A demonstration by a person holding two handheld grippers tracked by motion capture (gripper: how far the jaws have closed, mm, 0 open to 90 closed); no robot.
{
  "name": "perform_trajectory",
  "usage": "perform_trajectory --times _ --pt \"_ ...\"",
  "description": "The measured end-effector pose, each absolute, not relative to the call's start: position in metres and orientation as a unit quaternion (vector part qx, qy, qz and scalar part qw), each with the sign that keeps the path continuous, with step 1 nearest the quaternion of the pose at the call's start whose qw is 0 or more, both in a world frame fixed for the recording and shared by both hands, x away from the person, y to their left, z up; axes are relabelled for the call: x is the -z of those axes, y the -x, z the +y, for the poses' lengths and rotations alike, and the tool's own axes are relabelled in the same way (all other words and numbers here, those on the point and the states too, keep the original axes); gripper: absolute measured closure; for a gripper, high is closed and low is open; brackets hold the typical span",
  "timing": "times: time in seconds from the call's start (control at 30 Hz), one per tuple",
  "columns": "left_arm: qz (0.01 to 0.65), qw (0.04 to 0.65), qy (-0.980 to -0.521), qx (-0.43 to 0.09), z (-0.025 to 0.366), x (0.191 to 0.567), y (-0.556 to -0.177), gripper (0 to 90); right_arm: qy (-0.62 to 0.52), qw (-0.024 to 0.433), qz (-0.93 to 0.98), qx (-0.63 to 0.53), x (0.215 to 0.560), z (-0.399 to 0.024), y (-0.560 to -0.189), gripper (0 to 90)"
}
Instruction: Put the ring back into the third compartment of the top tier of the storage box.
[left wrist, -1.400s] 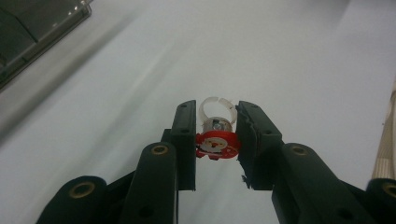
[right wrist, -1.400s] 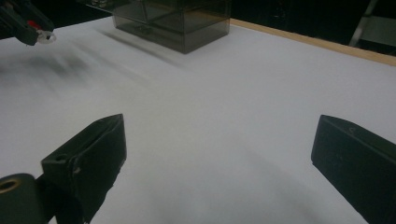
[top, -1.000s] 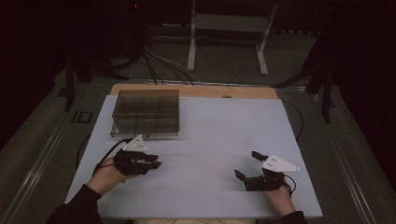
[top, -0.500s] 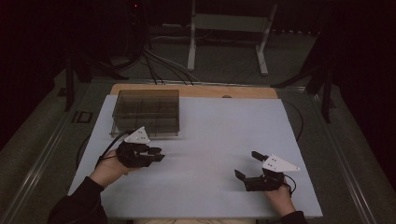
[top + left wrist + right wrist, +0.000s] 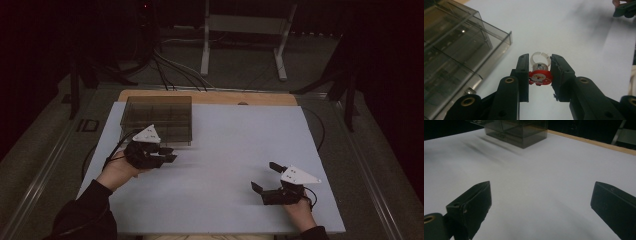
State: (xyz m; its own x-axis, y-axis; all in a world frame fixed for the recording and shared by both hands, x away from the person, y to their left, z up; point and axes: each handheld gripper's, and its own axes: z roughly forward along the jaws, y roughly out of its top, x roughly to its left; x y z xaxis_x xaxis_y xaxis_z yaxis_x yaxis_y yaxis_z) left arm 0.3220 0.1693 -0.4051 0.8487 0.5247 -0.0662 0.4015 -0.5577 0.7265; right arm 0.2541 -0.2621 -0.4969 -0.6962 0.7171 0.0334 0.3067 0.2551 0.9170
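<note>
Fingers of the left gripper are seen clamped on a small ring-shaped toy, its red round face turned toward the camera and its clear split band standing up between the pads; the toy is held off the sheet, just beside the near corner of the smoky plastic organizer box. From the high view the left gripper is found close to the front wall of that box, its hand entering from the lower left. Fingers of the right gripper are observed spread wide with nothing between them, held low over bare sheet; that gripper is noted well apart, toward the near right of the table. The step in hand is judged to be carrying the toy to a compartment of the box. For a sound result, the grip should be kept firm on the red disc, since little of it is caught by the pads; the toy should be lifted clear of the box rim before being brought over a cell, and released only when low inside it. Which cell is intended cannot be told. The work surface is recorded as a white sheet laid on a wooden tabletop. The surrounding room is dark; cables and a white metal stand are noted on the floor beyond.
</note>
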Motion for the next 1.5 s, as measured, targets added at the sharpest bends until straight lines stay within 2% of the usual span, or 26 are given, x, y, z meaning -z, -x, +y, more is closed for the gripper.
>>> perform_trajectory --times 1.5 --pt "0.347 0.393 -0.847 -0.089 0.164 0.416 -0.382 69.1 -0.333 0.199 0.767 -0.510 0.497 -0.262 -0.254 3.1"
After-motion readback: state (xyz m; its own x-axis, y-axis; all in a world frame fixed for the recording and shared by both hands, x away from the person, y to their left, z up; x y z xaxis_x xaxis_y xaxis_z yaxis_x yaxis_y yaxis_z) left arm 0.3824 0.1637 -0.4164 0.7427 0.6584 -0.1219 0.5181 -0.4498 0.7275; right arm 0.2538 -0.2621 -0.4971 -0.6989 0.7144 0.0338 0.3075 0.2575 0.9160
